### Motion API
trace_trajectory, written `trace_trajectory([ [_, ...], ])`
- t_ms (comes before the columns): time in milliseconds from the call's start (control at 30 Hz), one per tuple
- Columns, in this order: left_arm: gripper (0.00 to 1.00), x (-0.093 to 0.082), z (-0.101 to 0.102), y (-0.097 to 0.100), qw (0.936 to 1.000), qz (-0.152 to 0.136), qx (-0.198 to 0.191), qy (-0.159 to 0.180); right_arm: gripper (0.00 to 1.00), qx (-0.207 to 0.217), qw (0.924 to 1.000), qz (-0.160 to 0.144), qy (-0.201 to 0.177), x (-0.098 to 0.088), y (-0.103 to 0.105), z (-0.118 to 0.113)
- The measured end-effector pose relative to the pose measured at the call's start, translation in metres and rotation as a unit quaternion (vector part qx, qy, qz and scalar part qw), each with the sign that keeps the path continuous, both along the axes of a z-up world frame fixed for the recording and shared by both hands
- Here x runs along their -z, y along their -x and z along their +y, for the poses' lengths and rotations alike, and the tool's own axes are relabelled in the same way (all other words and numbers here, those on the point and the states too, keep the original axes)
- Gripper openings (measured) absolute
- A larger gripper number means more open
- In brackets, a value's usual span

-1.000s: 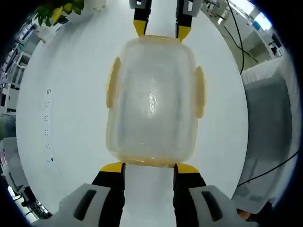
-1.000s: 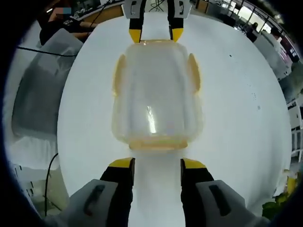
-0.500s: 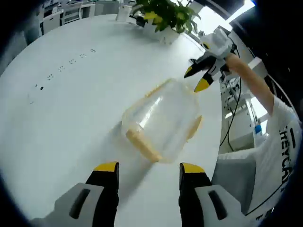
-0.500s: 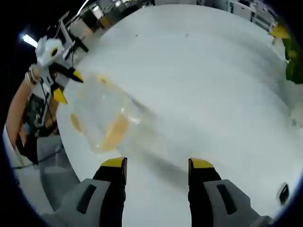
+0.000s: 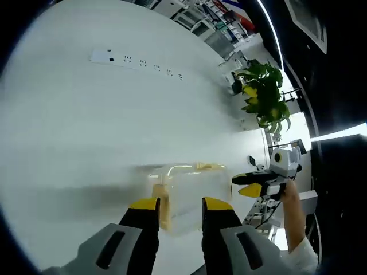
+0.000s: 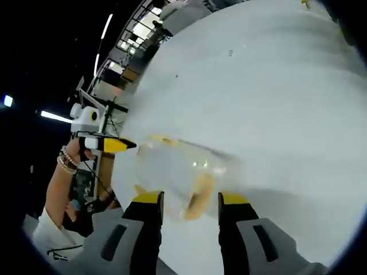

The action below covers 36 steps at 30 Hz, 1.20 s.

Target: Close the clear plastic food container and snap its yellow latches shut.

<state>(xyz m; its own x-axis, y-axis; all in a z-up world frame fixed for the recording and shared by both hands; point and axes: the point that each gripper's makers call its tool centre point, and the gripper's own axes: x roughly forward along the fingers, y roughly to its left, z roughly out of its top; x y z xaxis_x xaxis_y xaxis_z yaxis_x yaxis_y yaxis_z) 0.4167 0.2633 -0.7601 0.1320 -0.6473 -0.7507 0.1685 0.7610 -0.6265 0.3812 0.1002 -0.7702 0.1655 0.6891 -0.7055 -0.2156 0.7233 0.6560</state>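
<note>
Since half a second ago both views have swung low, so our tools now look along the desk at the container rather than down on it. Our left tool has its jaws parted a little, holding nothing, with the clear plastic food container just past its tips. Our right tool is likewise spread and empty, the container lying just beyond it. One yellow latch shows at that near end; whether it is snapped we cannot tell through the blur. The container sits near an edge of the white desk. A potted plant stands at the far edge.
</note>
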Motion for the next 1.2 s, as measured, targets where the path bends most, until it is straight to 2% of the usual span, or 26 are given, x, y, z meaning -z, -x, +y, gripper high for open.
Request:
trace_trajectory([
  [33, 0.21, 0.003, -0.001, 0.005, 0.9999, 0.014, 0.006, -0.005, 0.35, -0.001, 1.0, -0.004, 0.007, 0.001, -0.001, 0.0],
  [133, 0.21, 0.007, -0.003, 0.009, 0.9996, 0.018, 0.013, -0.017, 0.35, 0.001, 0.9998, -0.006, 0.017, 0.003, -0.005, -0.002],
  [200, 0.21, 0.016, 0.006, 0.012, 0.9973, 0.014, 0.037, -0.061, 0.35, 0.001, 0.9998, -0.003, 0.017, 0.005, -0.006, 0.0],
  [267, 0.2, 0.021, 0.009, 0.015, 0.9948, 0.006, 0.057, -0.084, 0.33, -0.006, 0.9998, -0.001, 0.017, 0.006, -0.004, 0.003],
  [400, 0.17, 0.017, -0.005, 0.02, 0.9969, 0.018, 0.054, -0.054, 0.3, -0.018, 0.9995, 0.002, 0.027, 0.011, -0.001, 0.007],
  [433, 0.17, 0.017, -0.005, 0.02, 0.9966, 0.018, 0.054, -0.06, 0.29, -0.02, 0.9993, 0.003, 0.03, 0.012, 0.0, 0.008],
  [467, 0.15, 0.019, -0.002, 0.02, 0.995, 0.01, 0.064, -0.076, 0.25, -0.025, 0.9982, -0.005, 0.055, 0.014, -0.002, 0.002],
  [500, 0.13, 0.02, 0.0, 0.02, 0.9938, 0.004, 0.073, -0.084, 0.24, -0.04, 0.9971, -0.017, 0.063, 0.015, -0.002, 0.0],
  [533, 0.12, 0.02, -0.001, 0.022, 0.9936, 0.009, 0.077, -0.082, 0.24, -0.03, 0.9983, -0.009, 0.05, 0.013, -0.001, 0.004],
  [600, 0.12, 0.02, 0.0, 0.022, 0.9939, 0.018, 0.07, -0.084, 0.24, -0.033, 0.998, -0.009, 0.053, 0.013, -0.001, 0.005],
  [800, 0.13, 0.022, 0.0, 0.024, 0.9933, 0.021, 0.074, -0.086, 0.24, -0.041, 0.9975, -0.005, 0.056, 0.014, -0.001, 0.006],
  [1200, 0.12, 0.022, 0.001, 0.023, 0.9928, 0.03, 0.058, -0.1, 0.22, -0.044, 0.9973, -0.006, 0.058, 0.014, -0.003, 0.007],
])
